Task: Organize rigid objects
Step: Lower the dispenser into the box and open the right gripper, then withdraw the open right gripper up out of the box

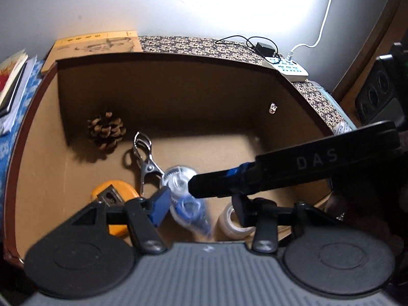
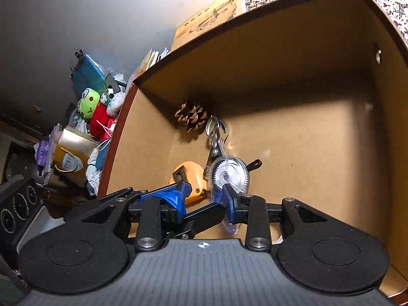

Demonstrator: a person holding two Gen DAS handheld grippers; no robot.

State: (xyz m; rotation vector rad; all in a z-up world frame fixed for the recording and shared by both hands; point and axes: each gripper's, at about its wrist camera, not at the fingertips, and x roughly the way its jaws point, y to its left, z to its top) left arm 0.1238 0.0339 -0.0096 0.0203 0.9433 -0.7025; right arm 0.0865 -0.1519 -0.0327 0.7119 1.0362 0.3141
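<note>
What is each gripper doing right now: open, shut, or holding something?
Left gripper: open, gripping nothing.
Right gripper: open; the correction tape dispenser sits by one finger, not pinched.

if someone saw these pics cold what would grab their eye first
Probably the big brown box filling both views, with a pine cone alone in its far left corner. Nearer, a small cluster lies on the floor of the box: a metal eyelash curler, a clear correction tape dispenser and an orange tape measure. Outside, the green frog plush stands out in the clutter in the right wrist view.
</note>
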